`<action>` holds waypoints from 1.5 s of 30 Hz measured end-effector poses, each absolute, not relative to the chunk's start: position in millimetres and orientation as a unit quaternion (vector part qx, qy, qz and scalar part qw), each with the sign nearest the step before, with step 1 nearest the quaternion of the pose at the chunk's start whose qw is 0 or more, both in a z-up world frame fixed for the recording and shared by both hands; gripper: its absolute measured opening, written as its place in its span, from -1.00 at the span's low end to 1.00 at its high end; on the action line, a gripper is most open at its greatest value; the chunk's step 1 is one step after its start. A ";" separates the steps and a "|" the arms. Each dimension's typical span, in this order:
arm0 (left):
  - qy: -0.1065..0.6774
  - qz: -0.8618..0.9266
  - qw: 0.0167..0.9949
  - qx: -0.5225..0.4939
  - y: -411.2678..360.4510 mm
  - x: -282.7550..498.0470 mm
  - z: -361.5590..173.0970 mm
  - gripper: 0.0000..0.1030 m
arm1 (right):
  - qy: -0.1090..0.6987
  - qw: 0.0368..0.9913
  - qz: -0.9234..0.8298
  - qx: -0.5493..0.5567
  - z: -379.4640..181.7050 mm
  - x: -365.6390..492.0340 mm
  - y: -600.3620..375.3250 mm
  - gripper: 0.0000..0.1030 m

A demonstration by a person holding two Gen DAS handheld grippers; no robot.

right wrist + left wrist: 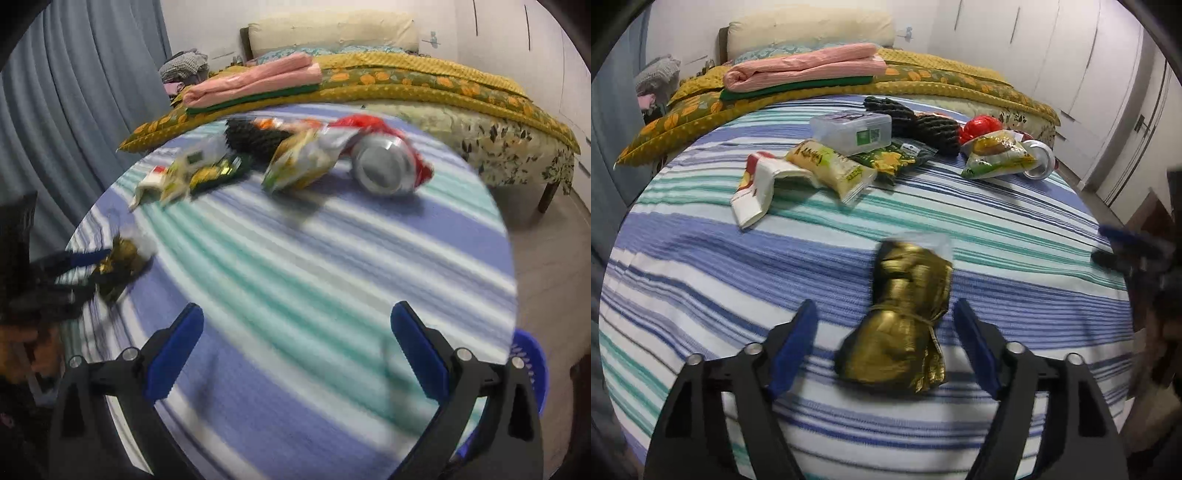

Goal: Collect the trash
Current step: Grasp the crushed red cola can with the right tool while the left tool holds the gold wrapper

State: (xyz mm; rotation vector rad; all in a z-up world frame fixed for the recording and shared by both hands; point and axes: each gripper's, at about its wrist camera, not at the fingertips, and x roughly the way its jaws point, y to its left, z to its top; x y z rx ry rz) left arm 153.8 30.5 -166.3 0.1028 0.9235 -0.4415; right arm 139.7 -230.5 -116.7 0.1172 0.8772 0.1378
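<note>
Risk: your left gripper (884,345) jaws gape around gold wrapper (905,317), untouched; crinkly foil may slip. Right gripper (297,350) jaws wide, empty.

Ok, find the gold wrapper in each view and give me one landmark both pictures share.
Left wrist: gold wrapper at bottom centre, lying on the striped cloth between the open left tongs, pads not touching it.
Right wrist: same wrapper at the left edge, blurred, beside the left tongs that reach in.
Shared landmark: pink folded cloth on the bed behind.
</note>
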 end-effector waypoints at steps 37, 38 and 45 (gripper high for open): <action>0.445 -0.202 0.868 0.088 9.3 147.0 -169.8 0.67 | 0.491 0.847 0.200 -0.034 -116.7 160.4 -235.3 -0.04; 0.445 -0.204 0.867 0.088 9.7 146.4 -169.7 0.67 | 0.489 0.848 0.200 -0.031 -118.7 158.6 -232.8 0.14; 0.453 -0.217 0.859 0.099 14.2 144.6 -168.9 0.67 | 0.490 0.849 0.198 -0.022 -128.2 168.2 -229.8 0.31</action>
